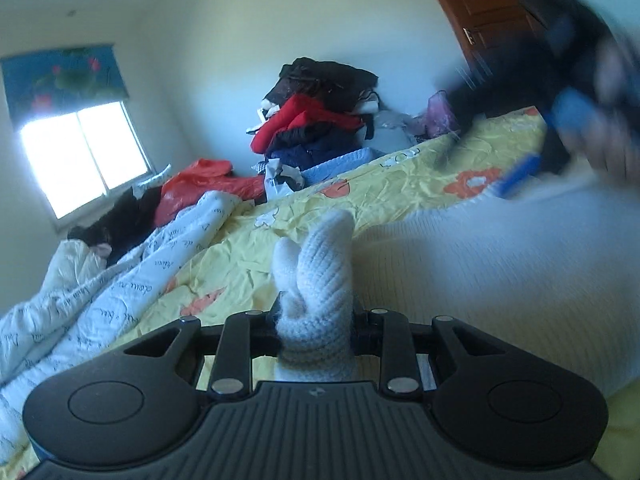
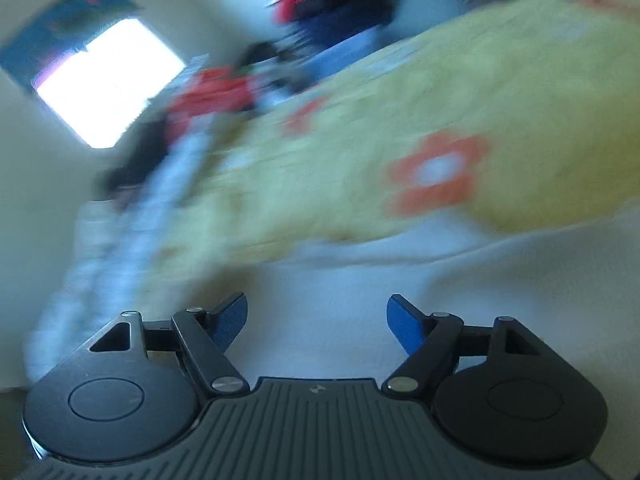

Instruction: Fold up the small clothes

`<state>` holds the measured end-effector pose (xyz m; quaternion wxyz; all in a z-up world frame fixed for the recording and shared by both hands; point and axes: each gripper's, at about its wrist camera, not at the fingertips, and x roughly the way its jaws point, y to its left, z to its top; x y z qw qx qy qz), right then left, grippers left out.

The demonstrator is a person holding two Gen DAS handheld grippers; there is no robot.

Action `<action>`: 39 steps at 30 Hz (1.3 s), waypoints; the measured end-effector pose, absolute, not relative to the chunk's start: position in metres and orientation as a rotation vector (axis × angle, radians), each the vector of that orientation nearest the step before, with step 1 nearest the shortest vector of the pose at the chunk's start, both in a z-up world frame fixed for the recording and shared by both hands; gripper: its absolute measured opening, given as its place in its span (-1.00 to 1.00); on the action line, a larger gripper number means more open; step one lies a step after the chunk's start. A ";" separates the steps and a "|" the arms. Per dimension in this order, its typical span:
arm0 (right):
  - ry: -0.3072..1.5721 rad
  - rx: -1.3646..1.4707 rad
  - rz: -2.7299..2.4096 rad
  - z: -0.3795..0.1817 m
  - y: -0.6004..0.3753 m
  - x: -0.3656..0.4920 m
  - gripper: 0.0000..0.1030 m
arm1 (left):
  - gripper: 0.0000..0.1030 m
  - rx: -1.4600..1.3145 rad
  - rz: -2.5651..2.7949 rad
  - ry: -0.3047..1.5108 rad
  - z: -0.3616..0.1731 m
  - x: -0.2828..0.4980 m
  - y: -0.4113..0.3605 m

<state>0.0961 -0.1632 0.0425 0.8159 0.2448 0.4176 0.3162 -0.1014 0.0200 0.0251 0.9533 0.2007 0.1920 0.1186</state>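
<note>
A white ribbed knit garment (image 1: 500,280) lies spread on the yellow flowered bedspread (image 1: 400,168). A bunched fold of it (image 1: 320,264) sticks up between the fingers of my left gripper (image 1: 316,314), which is shut on it and hides its pads. In the left wrist view the right gripper is a dark blur at the upper right, with one of its blue fingers (image 1: 520,174) just over the garment's far edge. My right gripper (image 2: 316,308) stands open above the white knit (image 2: 340,280), with nothing between its blue pads (image 2: 404,328).
A white printed quilt (image 1: 100,280) lies bunched on the left of the bed. A heap of red, navy and black clothes (image 1: 320,116) sits at the far wall, with a red bag (image 1: 200,184) nearby. A window (image 1: 84,152) is at left and a brown door (image 1: 492,8) at right.
</note>
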 end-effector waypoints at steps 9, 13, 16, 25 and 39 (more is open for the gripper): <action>1.162 0.189 0.872 0.065 -0.009 0.105 0.67 | -0.49 0.413 0.231 0.377 0.024 -0.105 0.015; 1.201 0.009 0.871 0.059 0.051 0.102 0.20 | -0.49 0.409 0.228 0.373 0.024 -0.106 0.016; 1.169 -0.199 0.839 0.053 0.082 0.093 0.06 | -0.49 0.393 0.235 0.384 0.023 -0.105 0.020; 1.045 -0.121 0.923 0.065 0.024 0.094 -0.53 | -0.48 0.374 0.180 0.350 0.043 -0.109 0.009; 0.882 0.132 0.840 0.111 -0.234 0.093 -0.54 | -0.46 0.451 -0.258 0.187 0.074 -0.114 -0.144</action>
